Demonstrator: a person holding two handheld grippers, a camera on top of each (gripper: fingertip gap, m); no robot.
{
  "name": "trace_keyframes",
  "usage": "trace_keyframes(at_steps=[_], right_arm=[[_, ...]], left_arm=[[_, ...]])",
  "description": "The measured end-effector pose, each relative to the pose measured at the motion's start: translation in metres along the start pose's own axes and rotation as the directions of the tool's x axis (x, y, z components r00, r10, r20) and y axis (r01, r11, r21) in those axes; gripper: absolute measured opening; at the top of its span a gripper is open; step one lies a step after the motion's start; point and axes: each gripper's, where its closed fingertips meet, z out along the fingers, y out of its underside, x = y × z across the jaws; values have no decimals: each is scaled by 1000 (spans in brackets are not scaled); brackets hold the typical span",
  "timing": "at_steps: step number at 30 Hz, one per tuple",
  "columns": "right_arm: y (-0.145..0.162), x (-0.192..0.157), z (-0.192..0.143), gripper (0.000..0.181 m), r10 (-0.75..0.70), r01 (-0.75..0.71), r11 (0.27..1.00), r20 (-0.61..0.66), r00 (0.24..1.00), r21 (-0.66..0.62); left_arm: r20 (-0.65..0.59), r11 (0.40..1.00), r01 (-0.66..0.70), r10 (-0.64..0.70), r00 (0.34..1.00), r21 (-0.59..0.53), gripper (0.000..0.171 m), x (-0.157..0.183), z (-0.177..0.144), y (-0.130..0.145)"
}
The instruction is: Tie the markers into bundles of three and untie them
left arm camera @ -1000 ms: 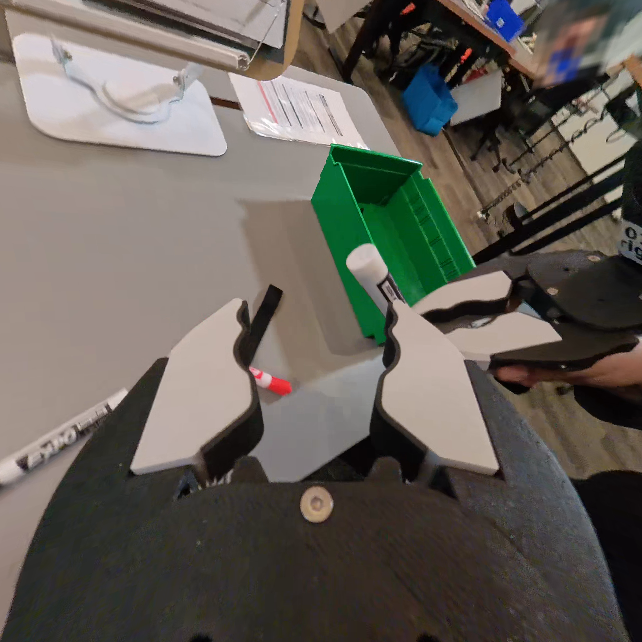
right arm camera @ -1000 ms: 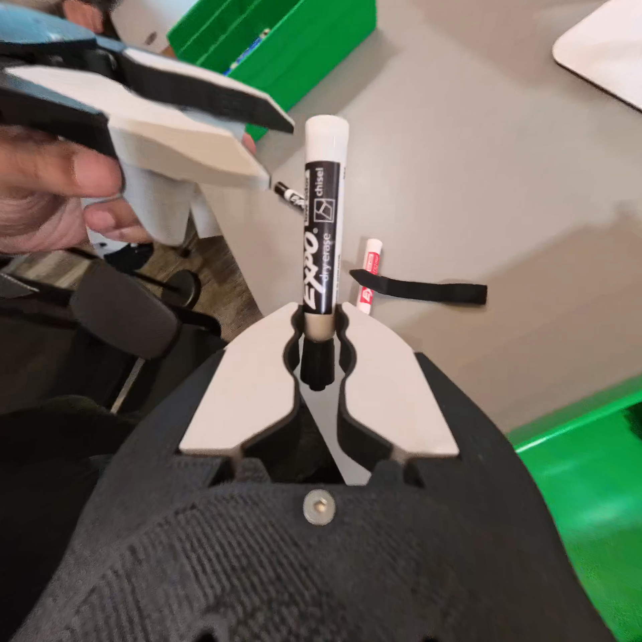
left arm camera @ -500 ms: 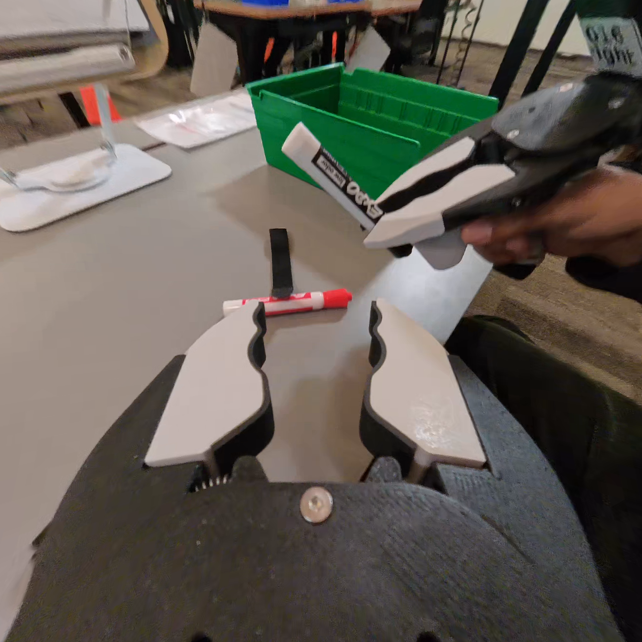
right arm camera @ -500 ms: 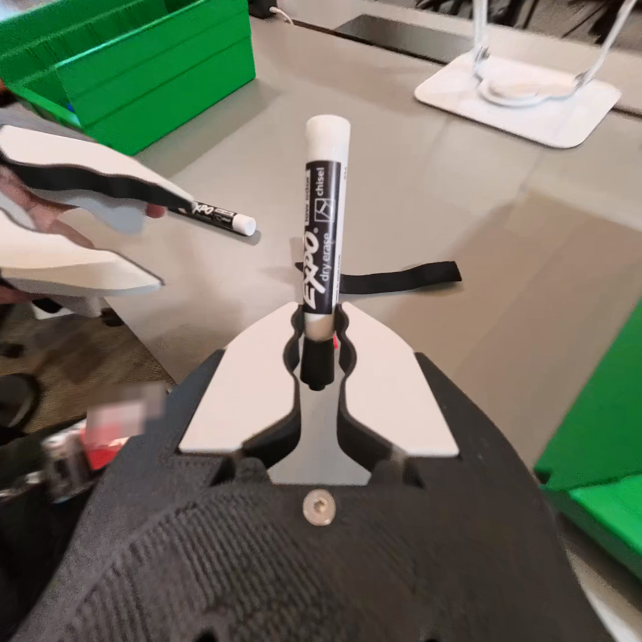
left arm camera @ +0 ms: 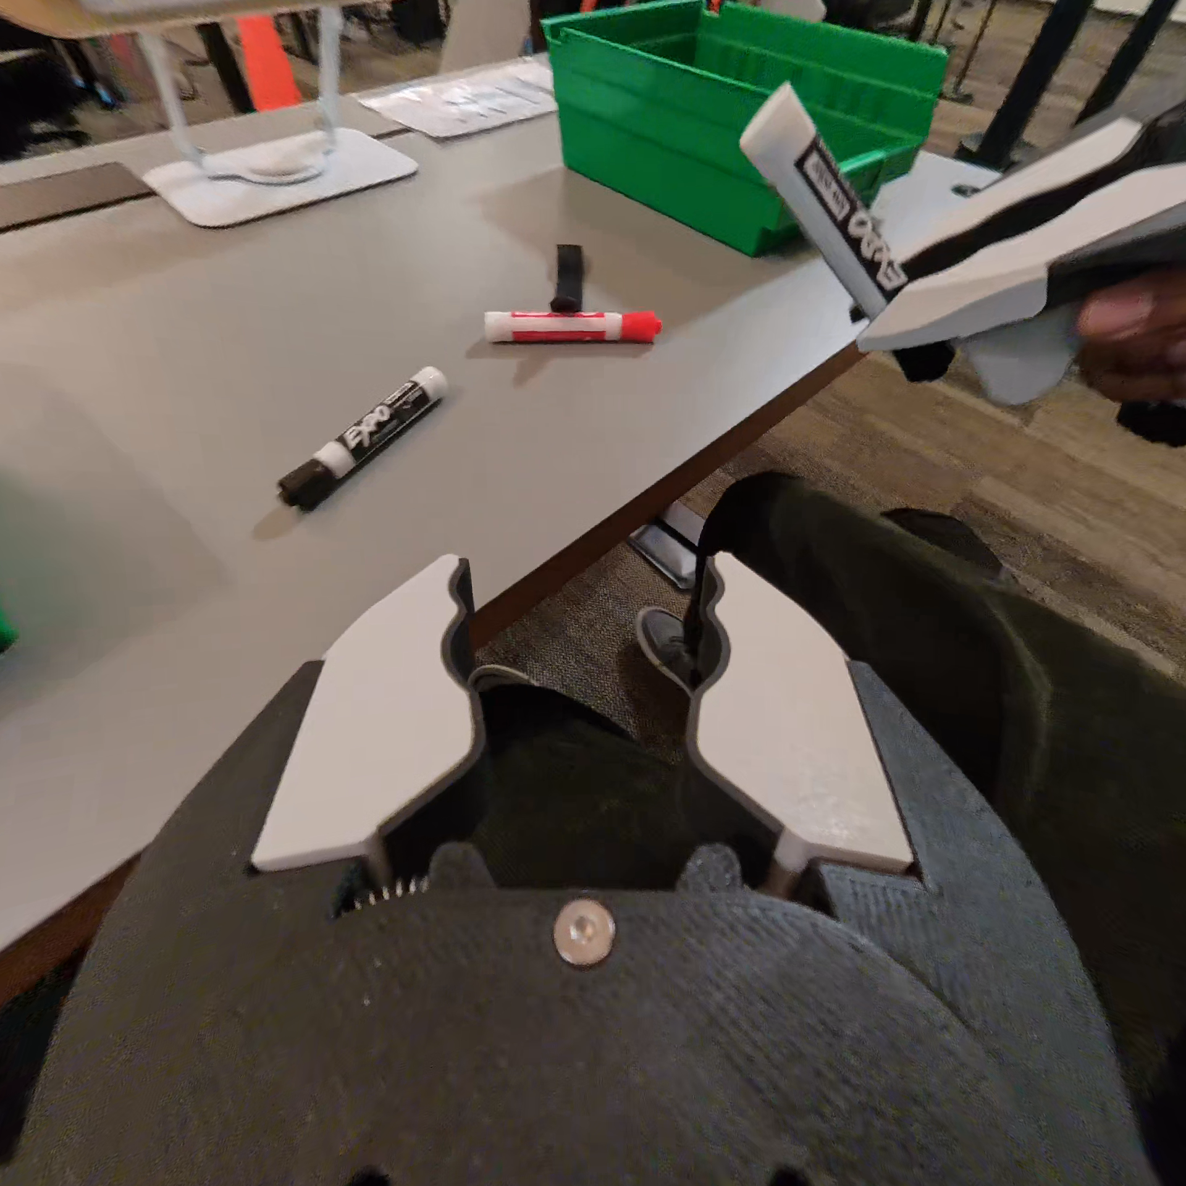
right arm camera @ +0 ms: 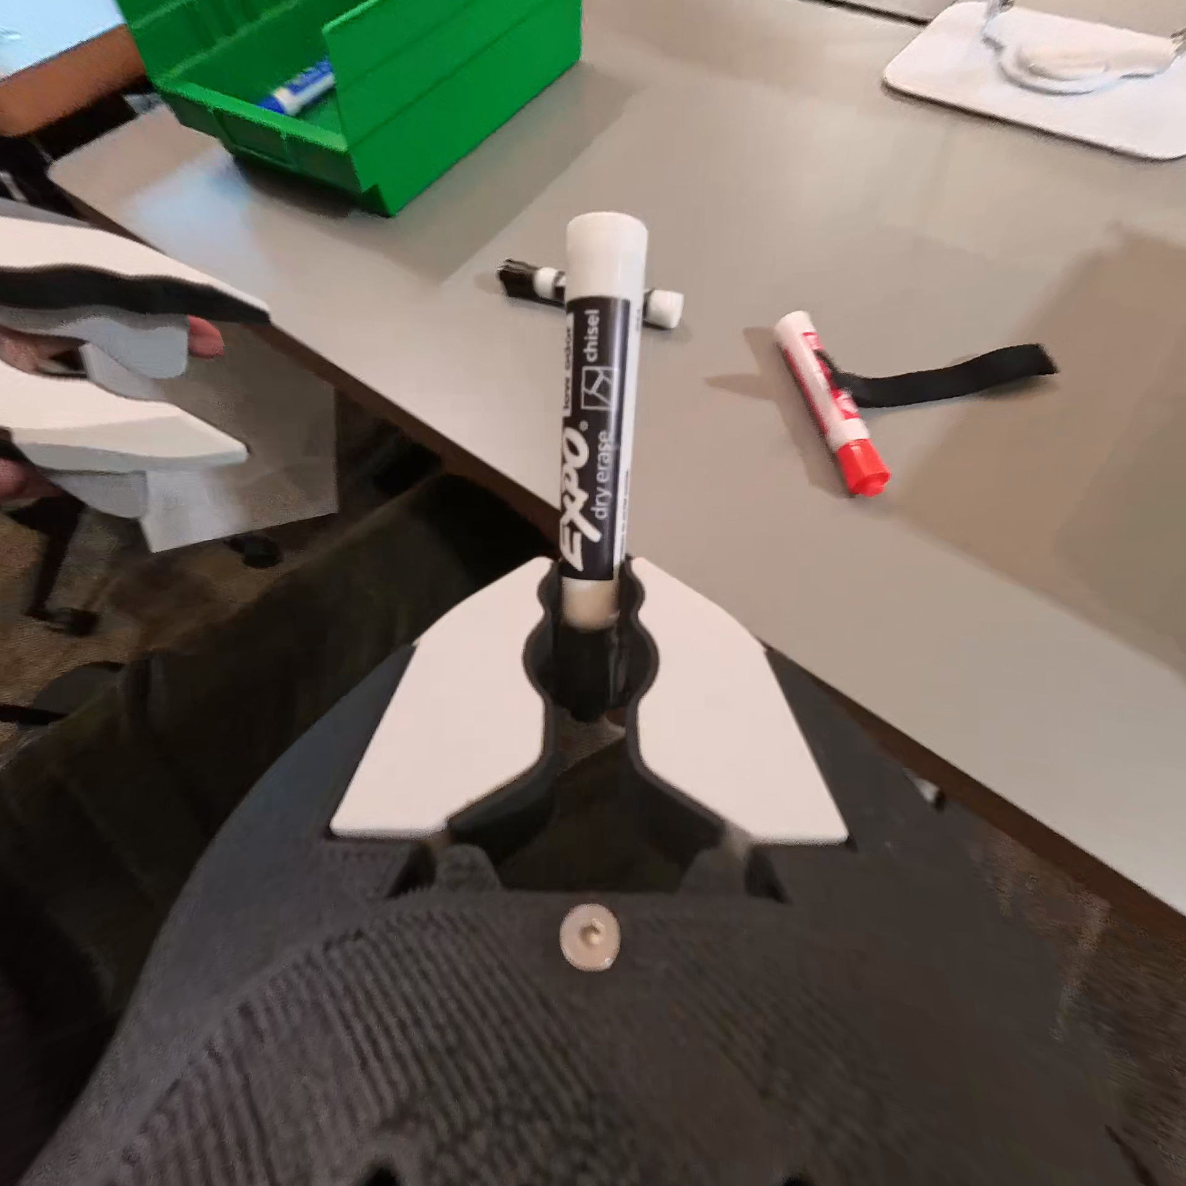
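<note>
Grey table (left arm camera: 192,577) with a brown edge, over wood-look floor (left arm camera: 962,462) and carpet; at 12 o'clock a green bin (left arm camera: 654,128), at 10 a white stand base (left arm camera: 282,180). On the table: black marker (left arm camera: 362,436), red marker (left arm camera: 571,326), black strap (left arm camera: 568,276). Left gripper (left arm camera: 584,616) wide apart and empty off the table edge; right gripper (right arm camera: 593,577) clamped on a black marker's cap end (right arm camera: 600,398), held beyond the edge.

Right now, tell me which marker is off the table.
The black-labelled marker with the white end, clamped in the right tongs. The other black marker and the red-capped marker lie flat on the table.
</note>
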Motion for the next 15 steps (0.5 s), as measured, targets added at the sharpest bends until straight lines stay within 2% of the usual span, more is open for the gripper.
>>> trace_keyframes(at_steps=[6,8,10,11,13,15], right_arm=[[23,14,43,19,-125,134,985,84,989,-110],[21,17,52,19,-109,126,985,142,984,-120],[9,23,53,19,-40,54,994,149,988,-94],[0,26,55,19,-30,38,998,138,990,-56],[-14,28,64,19,-23,24,1000,146,989,-7],[-22,28,79,19,-42,41,999,172,984,11]], left_arm=[[147,998,6,3,989,-60,66,-27,-47,41],[178,998,36,-27,984,-48,63,-30,-59,51],[206,980,201,-197,959,0,59,-32,-61,52],[185,944,327,-328,926,35,56,-31,-54,46],[28,862,494,-500,866,116,52,-17,-26,18],[-125,822,543,-529,839,172,49,-5,10,-13]])
